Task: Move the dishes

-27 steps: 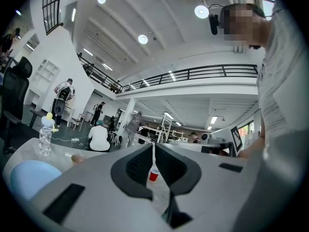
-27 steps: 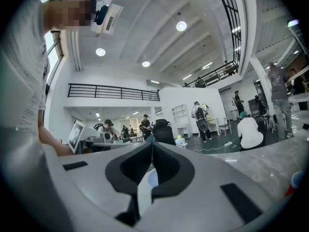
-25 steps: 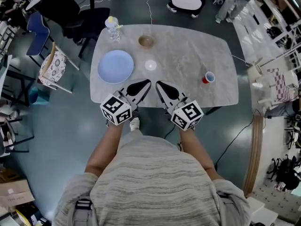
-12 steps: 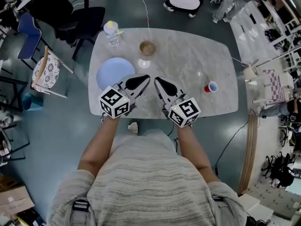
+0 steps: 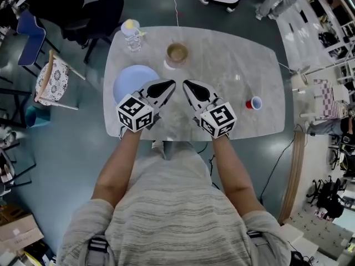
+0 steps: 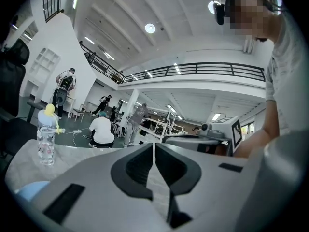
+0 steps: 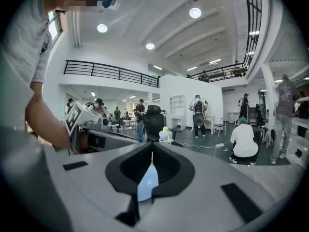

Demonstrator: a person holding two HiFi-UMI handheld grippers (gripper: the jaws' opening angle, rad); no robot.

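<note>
Left claw (image 5: 165,86) and right claw (image 5: 192,87) hung pinched together, empty, above the tabletop (image 5: 227,71). The blue plate (image 5: 127,77) lay beside the left claw, the brown bowl (image 5: 177,52) beyond. Spreading the jaws before meeting a rim would probably serve best.

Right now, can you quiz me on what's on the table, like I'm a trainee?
1. True or false: the left gripper and the right gripper are both shut and empty.
2. Which thing stands by the table's far left corner? A. the bottle B. the bowl C. the plate
3. Fill in: the red cup stands on the ___ gripper's side.

Key: 1 true. 2 A. 3 right.
</note>
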